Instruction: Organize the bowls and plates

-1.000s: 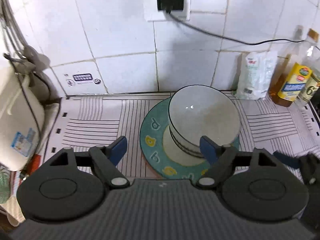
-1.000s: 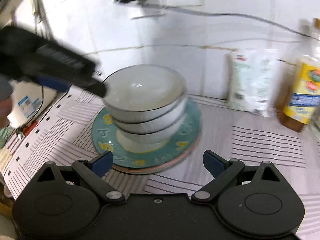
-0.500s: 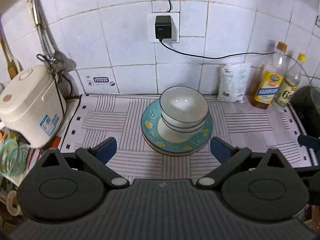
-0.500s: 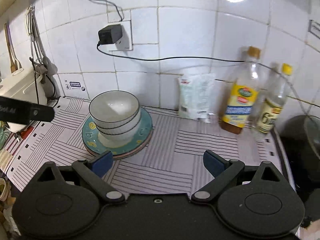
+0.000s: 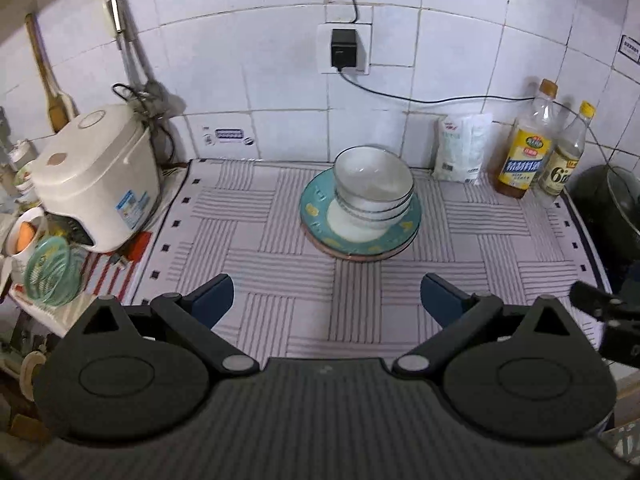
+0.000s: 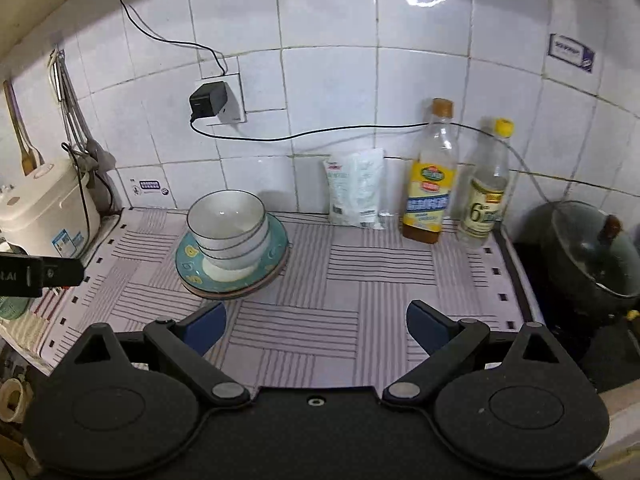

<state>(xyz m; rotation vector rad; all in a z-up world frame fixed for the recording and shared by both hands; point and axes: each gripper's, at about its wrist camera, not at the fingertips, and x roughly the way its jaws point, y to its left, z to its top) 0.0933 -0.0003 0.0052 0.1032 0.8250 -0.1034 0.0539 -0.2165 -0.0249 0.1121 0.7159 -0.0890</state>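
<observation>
Both the left gripper (image 5: 327, 294) and the right gripper (image 6: 316, 322) gape wide and empty, while ahead of their fingers, well apart, three nested bowls (image 5: 374, 188) sit on two stacked plates (image 5: 360, 240), beside two bottles (image 6: 430, 184)

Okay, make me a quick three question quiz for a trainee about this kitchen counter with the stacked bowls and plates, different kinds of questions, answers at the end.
1. True or false: the bowls sit nested on the teal plate.
2. What stands nearest the bowls' right in the left wrist view: A rice cooker, B white bag, C pot?
3. Fill in: both the left gripper and the right gripper are ____ and hold nothing.

Key: 1 true; 2 B, the white bag; 3 open.
</observation>
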